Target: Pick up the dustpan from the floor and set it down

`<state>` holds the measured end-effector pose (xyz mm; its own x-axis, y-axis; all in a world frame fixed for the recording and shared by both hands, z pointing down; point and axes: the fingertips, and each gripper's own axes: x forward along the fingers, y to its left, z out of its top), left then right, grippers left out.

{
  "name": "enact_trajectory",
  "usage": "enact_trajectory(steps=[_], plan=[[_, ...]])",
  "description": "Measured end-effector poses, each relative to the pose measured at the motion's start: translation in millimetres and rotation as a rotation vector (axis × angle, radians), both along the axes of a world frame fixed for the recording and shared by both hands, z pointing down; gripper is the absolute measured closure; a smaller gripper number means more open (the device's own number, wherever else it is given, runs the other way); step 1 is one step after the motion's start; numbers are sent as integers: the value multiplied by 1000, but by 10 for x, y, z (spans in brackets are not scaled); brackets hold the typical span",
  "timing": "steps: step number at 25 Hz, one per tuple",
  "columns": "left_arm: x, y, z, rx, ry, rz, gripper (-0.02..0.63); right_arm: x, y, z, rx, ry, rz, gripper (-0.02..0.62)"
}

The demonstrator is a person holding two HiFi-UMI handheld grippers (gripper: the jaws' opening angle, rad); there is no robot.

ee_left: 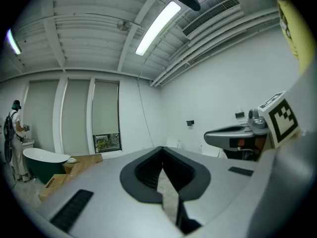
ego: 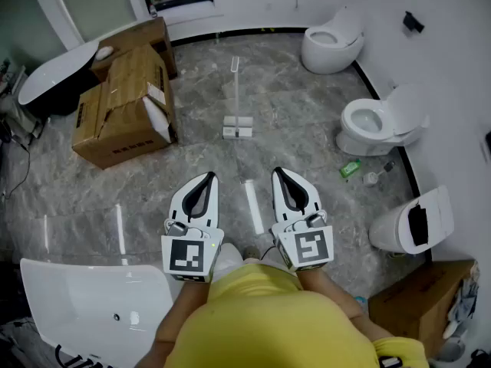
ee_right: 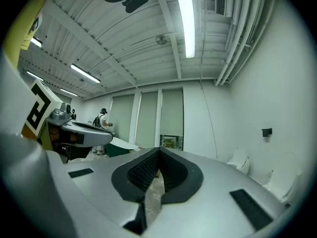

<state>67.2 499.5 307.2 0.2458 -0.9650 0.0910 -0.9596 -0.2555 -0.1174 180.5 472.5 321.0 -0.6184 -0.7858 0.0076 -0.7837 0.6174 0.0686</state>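
Pointing level and side by side, the left gripper (ego: 207,176) and the right gripper (ego: 278,173) each have their jaws closed tip to tip, with nothing between them. Ahead of both and well apart from them, the white dustpan (ego: 238,127) stands on the grey marble floor (ego: 307,129), its long handle upright. Cardboard boxes (ego: 126,106) lie to its left. A far toilet (ego: 331,41) and a nearer toilet (ego: 380,121) line the right wall, with a green bottle (ego: 350,168) beside the nearer one.
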Motion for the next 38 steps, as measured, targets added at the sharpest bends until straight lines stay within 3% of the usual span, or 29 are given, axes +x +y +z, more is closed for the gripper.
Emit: enact_trajectory(steps=[11,27,38], plan=[[-338,-779,164,-13,31,24,604,-276,-759,148,-6,2,39,571],[-1125,-2730,128,-1,4,210,604,-1198,-2556,164,-15,-3,182,508],[-1333,-3335,217,-11,13,260,604,-1389,-3090,211,-13,-15,230,500]])
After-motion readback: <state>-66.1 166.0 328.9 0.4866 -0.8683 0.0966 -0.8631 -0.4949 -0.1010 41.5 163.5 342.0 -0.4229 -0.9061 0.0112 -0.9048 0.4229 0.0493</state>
